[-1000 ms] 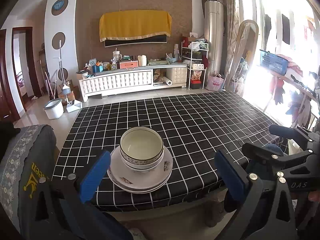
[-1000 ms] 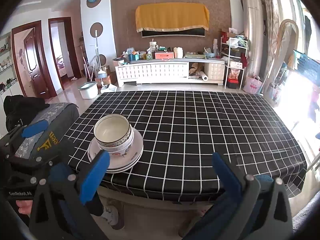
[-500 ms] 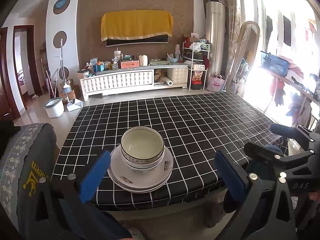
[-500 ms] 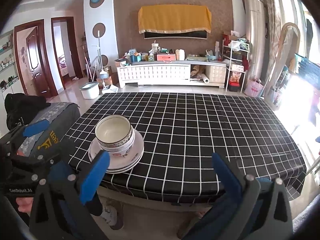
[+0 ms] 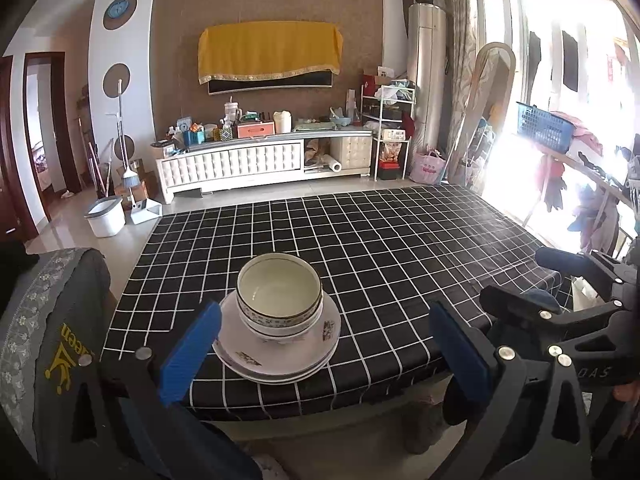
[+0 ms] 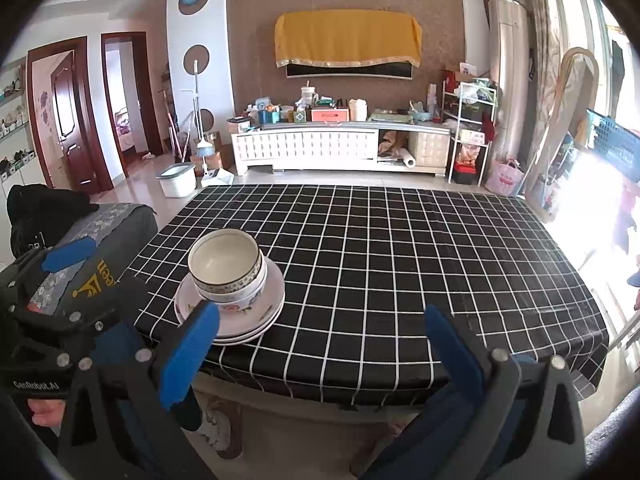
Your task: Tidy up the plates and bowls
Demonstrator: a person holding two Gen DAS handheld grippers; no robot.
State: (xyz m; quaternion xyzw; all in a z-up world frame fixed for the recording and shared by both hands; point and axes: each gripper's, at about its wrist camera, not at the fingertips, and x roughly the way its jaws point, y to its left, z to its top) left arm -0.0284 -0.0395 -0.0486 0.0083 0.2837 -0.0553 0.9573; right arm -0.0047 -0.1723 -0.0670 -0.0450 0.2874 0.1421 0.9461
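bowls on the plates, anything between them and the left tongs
Nothing visible. The bowls sit nested on the plates near the table's front edge, and the open left tongs face them with only bare checked cloth and air between.

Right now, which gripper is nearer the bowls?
Left. The left gripper faces the bowls head on, just short of them, jaws open. The right gripper sits off to their right, also open.

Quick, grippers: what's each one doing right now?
Left hand-held gripper: open, holding nothing, short of the bowls.
Right hand-held gripper: open, holding nothing.
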